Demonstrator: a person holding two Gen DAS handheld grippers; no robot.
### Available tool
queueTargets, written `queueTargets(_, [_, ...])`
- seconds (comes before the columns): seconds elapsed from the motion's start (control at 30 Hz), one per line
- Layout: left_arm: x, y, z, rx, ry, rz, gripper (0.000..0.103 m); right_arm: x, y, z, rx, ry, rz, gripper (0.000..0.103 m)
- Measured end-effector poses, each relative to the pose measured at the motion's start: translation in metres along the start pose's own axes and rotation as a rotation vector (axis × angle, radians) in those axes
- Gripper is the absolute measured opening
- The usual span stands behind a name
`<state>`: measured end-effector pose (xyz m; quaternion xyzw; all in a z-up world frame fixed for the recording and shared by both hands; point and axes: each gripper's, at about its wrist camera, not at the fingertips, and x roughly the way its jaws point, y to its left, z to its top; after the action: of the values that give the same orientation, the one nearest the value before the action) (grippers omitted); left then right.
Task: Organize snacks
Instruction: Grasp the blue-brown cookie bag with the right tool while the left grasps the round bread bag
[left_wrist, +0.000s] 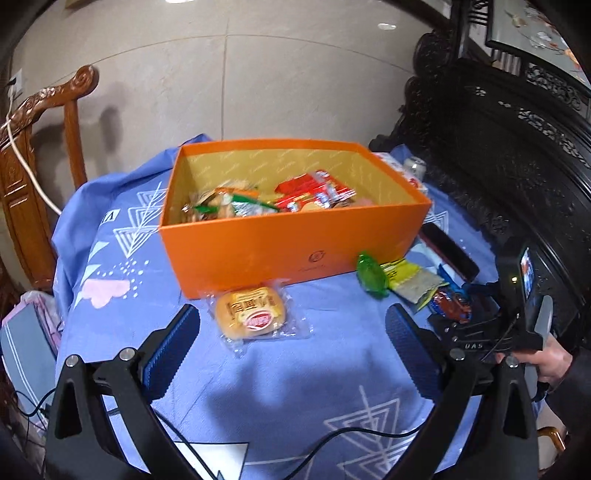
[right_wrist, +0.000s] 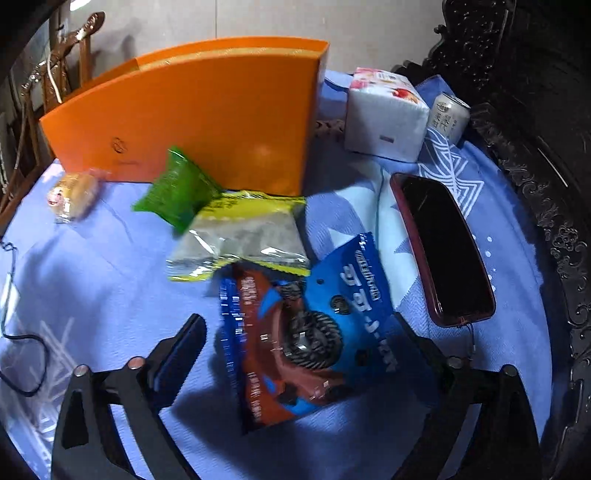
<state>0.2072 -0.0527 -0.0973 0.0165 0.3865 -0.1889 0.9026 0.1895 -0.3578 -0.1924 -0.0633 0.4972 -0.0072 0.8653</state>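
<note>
An orange box (left_wrist: 295, 243) holding several snack packets stands on the blue cloth; it also shows in the right wrist view (right_wrist: 192, 122). A wrapped bun (left_wrist: 251, 312) lies in front of it, just beyond my open, empty left gripper (left_wrist: 291, 328); the bun shows at the left in the right wrist view (right_wrist: 72, 197). My right gripper (right_wrist: 299, 343) is open with a blue and brown cookie packet (right_wrist: 306, 332) lying between its fingers, not clamped. A green packet (right_wrist: 177, 188) and a yellow packet (right_wrist: 243, 236) lie beyond it, by the box.
A dark phone (right_wrist: 443, 251) lies right of the packets. A white tissue pack (right_wrist: 388, 110) and a can (right_wrist: 448, 114) stand behind it. A carved dark cabinet (left_wrist: 517, 147) borders the right side, a wooden chair (left_wrist: 33, 155) the left. A cable (left_wrist: 332, 435) trails across the near cloth.
</note>
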Motion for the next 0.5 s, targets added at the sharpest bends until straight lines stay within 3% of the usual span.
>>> queueTargets(0.1, [0.004,0.007,-0.002,-0.012,0.009,0.023,0.099,-0.005,-0.001,-0.002,0.011,-0.021,0.003,0.077])
queueTargets(0.17, [0.01,0.014,-0.004,-0.026,0.024,0.037,0.099,-0.012,0.008,-0.004,-0.039,-0.045,-0.023,0.059])
queueTargets(0.27, [0.019,0.023,-0.007,-0.061,0.043,0.044,0.099,-0.026,0.02,-0.007,-0.081,-0.07,-0.056,0.047])
queueTargets(0.5, [0.048,0.04,-0.017,-0.136,0.101,0.049,0.099,-0.071,0.04,-0.025,0.016,-0.142,0.079,0.044])
